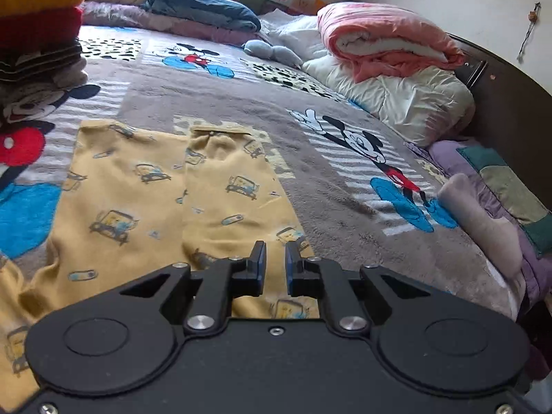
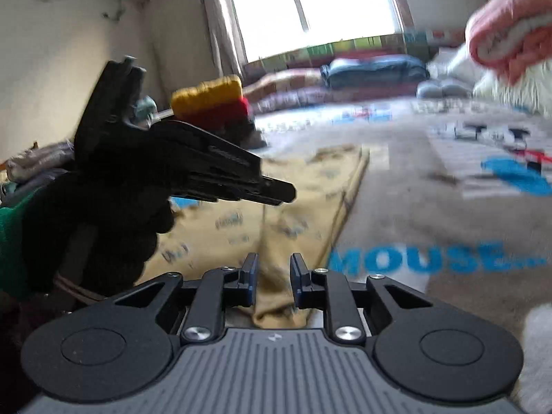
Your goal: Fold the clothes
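Note:
Yellow children's trousers with a car print [image 1: 145, 189] lie flat on the Mickey Mouse blanket [image 1: 241, 103], legs pointing away. My left gripper [image 1: 275, 255] hovers over the right leg near its lower edge, jaws a small gap apart, holding nothing. In the right wrist view the trousers [image 2: 293, 200] are blurred. My right gripper [image 2: 274, 269] is open and empty above their near end. The left gripper [image 2: 276, 193], held by a black-gloved hand, shows at the left in that view.
A stack of folded clothes [image 1: 38, 27], yellow and red on top, sits at the far left. A pink and white duvet [image 1: 386, 41] and pillows [image 1: 407, 100] lie along the right by the dark headboard [image 1: 510, 103]. Blue bedding [image 1: 203, 8] lies at the back.

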Action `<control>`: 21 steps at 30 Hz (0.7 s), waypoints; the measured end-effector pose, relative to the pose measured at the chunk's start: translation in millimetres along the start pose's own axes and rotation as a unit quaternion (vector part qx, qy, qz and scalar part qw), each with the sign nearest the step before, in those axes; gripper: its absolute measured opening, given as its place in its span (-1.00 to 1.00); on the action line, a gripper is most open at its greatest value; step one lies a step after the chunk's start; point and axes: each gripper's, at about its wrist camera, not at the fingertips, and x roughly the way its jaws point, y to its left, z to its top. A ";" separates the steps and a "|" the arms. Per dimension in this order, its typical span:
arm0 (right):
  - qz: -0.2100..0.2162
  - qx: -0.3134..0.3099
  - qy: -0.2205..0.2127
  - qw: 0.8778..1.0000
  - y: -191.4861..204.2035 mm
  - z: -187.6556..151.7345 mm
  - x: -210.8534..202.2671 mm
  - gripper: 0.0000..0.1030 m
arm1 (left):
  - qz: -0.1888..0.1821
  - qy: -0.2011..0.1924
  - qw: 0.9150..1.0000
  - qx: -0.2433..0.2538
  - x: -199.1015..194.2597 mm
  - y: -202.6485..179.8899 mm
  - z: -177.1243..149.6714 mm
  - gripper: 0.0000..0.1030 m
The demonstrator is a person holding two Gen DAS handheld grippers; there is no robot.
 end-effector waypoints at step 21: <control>-0.020 0.328 -0.035 0.944 -113.3 -20.7 -43.6 -0.25 | 0.126 -0.145 0.950 -0.246 -133.9 102.3 -9.4 0.24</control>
